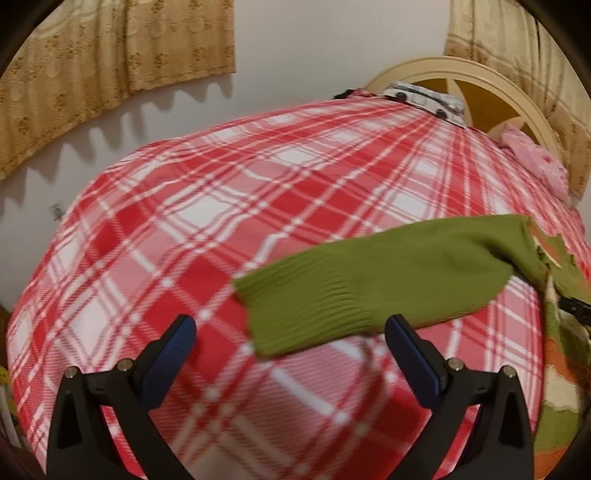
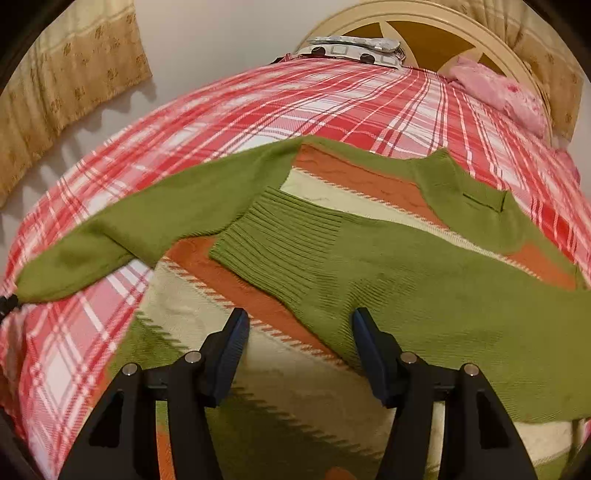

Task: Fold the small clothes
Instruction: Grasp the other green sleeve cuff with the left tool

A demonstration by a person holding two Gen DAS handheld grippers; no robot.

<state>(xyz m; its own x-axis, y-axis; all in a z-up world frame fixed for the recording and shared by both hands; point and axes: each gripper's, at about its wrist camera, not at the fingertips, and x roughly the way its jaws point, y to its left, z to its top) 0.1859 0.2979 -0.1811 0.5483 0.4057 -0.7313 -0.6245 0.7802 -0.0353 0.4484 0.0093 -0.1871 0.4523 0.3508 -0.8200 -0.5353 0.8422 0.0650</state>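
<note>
A small sweater (image 2: 369, 206) with green, orange and cream stripes lies on a red plaid bed cover (image 2: 258, 103). Its right sleeve (image 2: 369, 280) is folded across the body, ribbed cuff at the centre. Its left sleeve (image 2: 129, 229) stretches out to the left over the cover. In the left wrist view that sleeve (image 1: 369, 280) lies just ahead of my left gripper (image 1: 291, 328), cuff end between the jaws' line; the gripper is open and empty. My right gripper (image 2: 299, 321) is open and empty, just above the folded sleeve's lower edge.
The bed cover (image 1: 221, 221) fills most of both views. A round cream headboard (image 2: 424, 18) stands at the far end, with a patterned pillow (image 2: 354, 46) and a pink cloth (image 2: 502, 96) beside it. Beige curtains (image 1: 110, 48) hang on the wall at left.
</note>
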